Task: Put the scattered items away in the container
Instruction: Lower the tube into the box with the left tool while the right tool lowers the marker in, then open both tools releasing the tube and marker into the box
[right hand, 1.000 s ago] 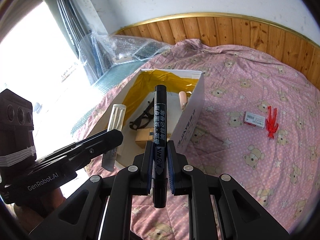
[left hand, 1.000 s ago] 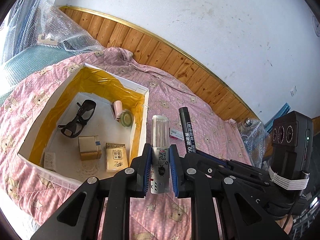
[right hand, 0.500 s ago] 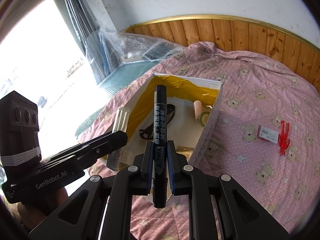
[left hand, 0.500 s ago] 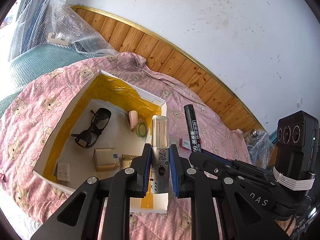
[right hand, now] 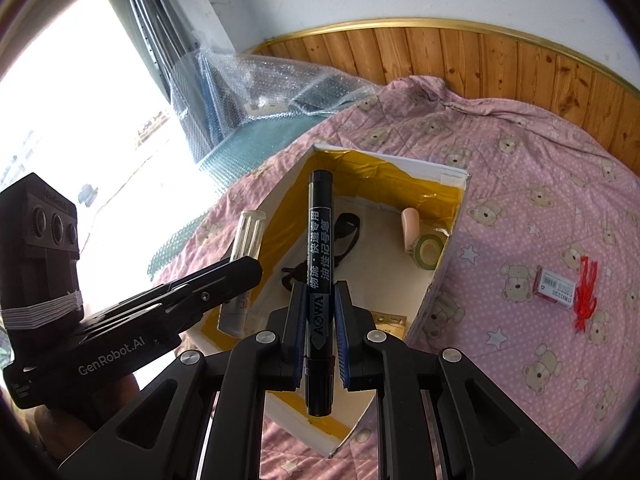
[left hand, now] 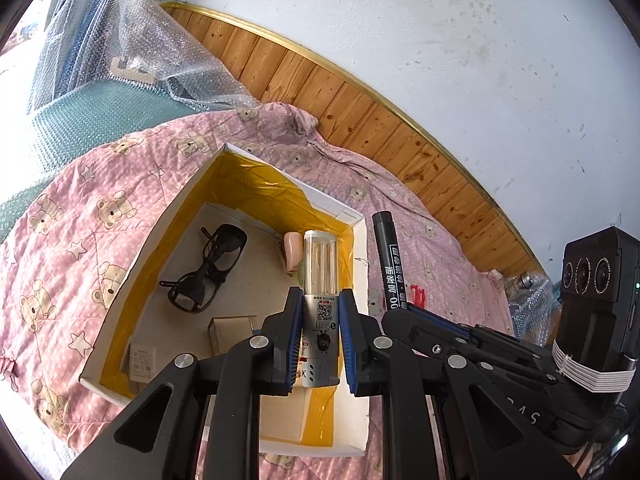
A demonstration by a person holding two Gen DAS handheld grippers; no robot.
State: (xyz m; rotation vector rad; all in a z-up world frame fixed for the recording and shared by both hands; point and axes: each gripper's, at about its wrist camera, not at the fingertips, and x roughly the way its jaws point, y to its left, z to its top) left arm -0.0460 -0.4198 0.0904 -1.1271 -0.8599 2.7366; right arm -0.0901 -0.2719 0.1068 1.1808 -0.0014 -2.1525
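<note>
My left gripper [left hand: 320, 304] is shut on a clear tube [left hand: 319, 276] with a white labelled base, held above the white box [left hand: 362, 264] lined with yellow tape. My right gripper [right hand: 320, 300] is shut on a black marker [right hand: 320, 248], also over the box [right hand: 448, 264]. The marker [left hand: 390, 258] and the right gripper show at the right of the left wrist view. The tube [right hand: 248, 240] and left gripper show at the left of the right wrist view. Inside the box lie black glasses [left hand: 208, 268], a pink item [left hand: 292, 252], a tape roll [right hand: 429, 250] and small gold boxes [left hand: 230, 332].
The box rests on a pink bear-print quilt [right hand: 540, 184]. A small red-and-white box [right hand: 554, 288] and a red clip [right hand: 586, 292] lie on the quilt to the right. Bubble wrap [left hand: 160, 52] is piled at the far left. A wood-panelled wall [left hand: 360, 108] lies behind.
Both grippers have moved left and forward with their items, from beside the box to above its inside. The box now fills more of both views.
</note>
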